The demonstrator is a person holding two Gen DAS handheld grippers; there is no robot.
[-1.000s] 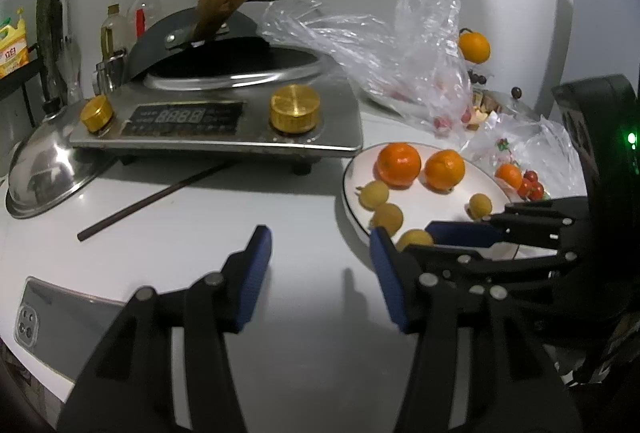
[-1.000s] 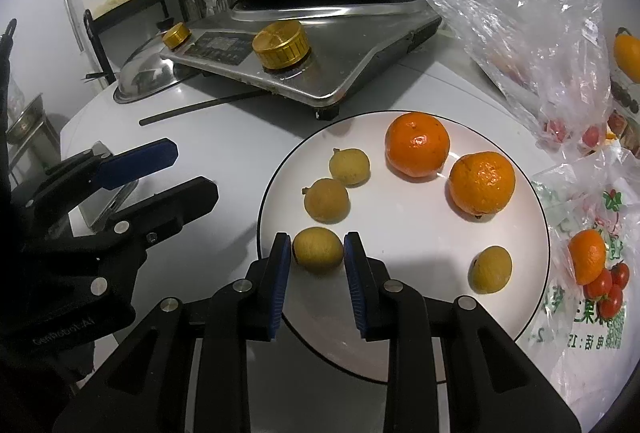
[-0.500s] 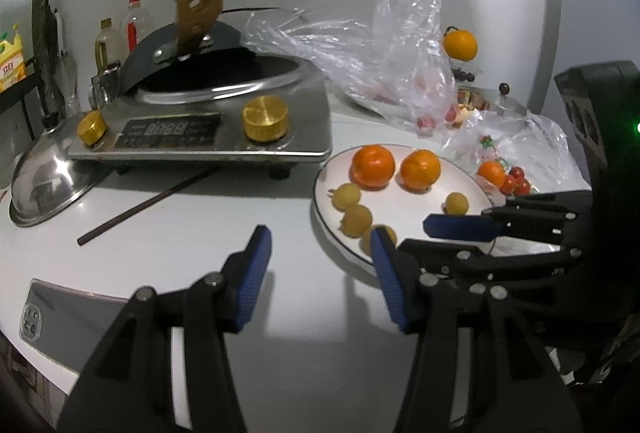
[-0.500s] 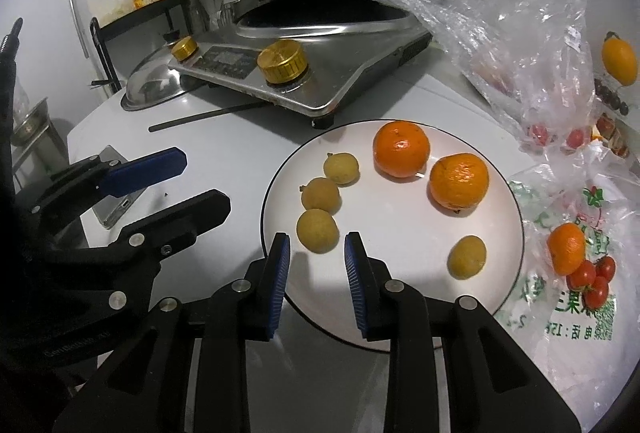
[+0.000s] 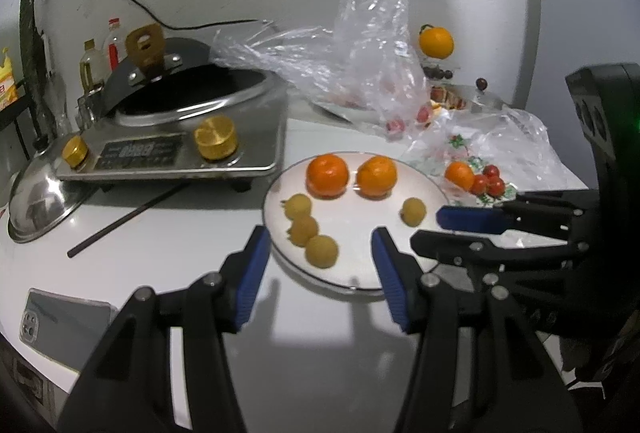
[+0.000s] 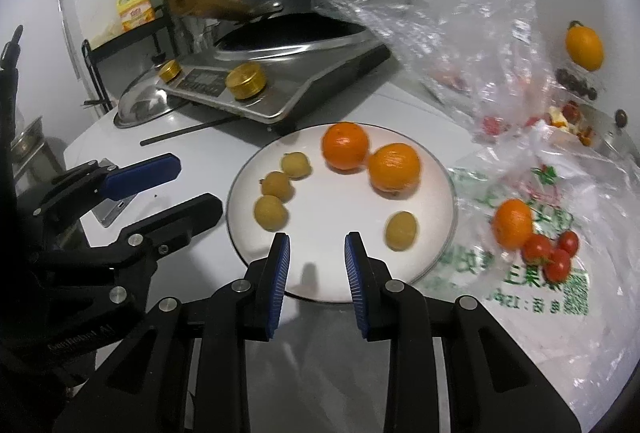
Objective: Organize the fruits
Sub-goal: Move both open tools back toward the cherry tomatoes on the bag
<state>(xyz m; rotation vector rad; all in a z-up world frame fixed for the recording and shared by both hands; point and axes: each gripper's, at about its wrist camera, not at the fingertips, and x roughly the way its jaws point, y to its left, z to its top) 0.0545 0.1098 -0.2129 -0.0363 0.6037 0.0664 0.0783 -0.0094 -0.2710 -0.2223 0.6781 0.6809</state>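
The lone small yellow fruit (image 6: 401, 230) lies on the near-right part of the white plate (image 6: 440, 169) on the counter, just right of the right gripper (image 6: 317, 253), whose empty jaws, narrowly parted, have just been opening. The left gripper (image 5: 318, 247), moderately open and empty, is farther off.

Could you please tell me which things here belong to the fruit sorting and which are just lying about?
Job:
plate
two oranges on it
four small yellow fruits on it
orange and cherry tomatoes on the printed bag

Lying about:
cooker
pot lid
phone
chopstick
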